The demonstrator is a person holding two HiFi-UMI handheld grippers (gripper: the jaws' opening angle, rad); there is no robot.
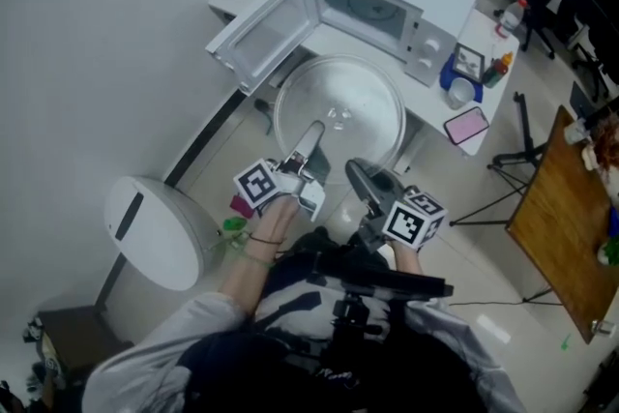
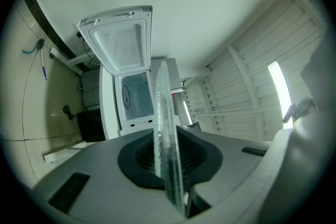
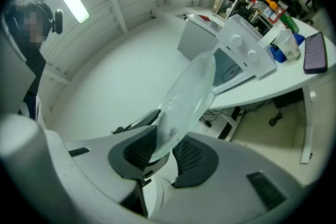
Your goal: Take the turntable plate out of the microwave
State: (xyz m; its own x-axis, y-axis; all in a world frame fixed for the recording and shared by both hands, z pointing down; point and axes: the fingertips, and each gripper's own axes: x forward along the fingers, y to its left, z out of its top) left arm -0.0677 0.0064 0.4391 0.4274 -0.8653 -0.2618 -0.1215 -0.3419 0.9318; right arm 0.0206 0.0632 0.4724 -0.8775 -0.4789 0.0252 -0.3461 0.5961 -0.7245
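My left fingers (image 2: 131, 160) pinch the near rim of the plate (image 2: 165, 134), and my right fingers (image 3: 195, 159) pinch the same rim beside them. The plate is in the air, outside the open microwave (image 1: 387, 0). I should grip firmly, keep it level and move both hands together.
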